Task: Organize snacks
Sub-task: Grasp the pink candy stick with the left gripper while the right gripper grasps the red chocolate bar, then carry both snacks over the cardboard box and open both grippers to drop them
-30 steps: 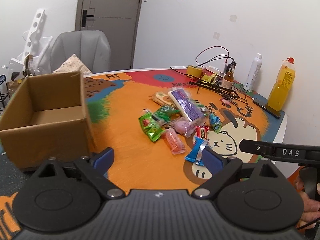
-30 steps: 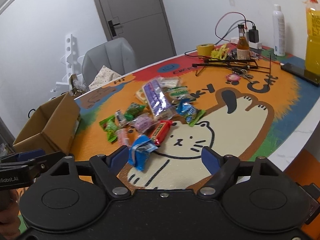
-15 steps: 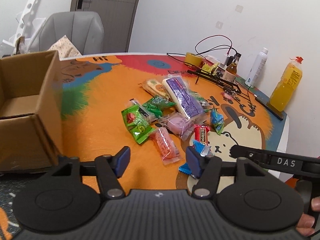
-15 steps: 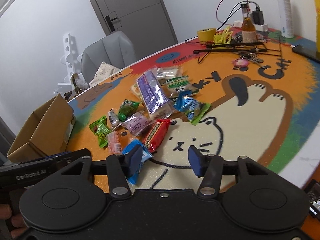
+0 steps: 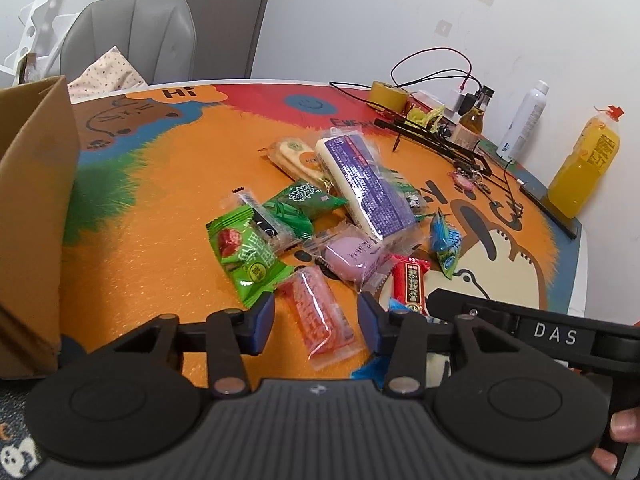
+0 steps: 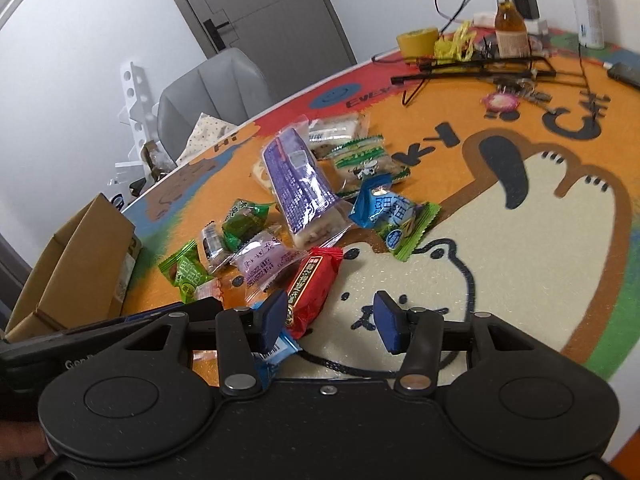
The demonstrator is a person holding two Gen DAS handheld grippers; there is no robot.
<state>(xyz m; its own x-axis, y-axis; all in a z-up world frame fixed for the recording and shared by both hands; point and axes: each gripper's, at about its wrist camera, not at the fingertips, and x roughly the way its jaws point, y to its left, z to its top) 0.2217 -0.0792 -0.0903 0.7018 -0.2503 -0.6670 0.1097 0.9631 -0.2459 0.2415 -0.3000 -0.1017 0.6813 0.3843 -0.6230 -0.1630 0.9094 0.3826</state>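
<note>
Pink and see-through, the wrapped snack (image 5: 318,312) at the near edge of the snack pile (image 5: 340,216) now lies between the closing pads of the left gripper (image 5: 316,320), which a second ago hung wide open farther back; they do not press it yet, so a first pick for the cardboard box (image 5: 32,216) left of the pile looks close. The right gripper (image 6: 332,320) has also narrowed and stands released beside the red bar (image 6: 312,292). A blue packet (image 6: 276,354) under it is mostly hidden, perhaps touching its left pad.
</note>
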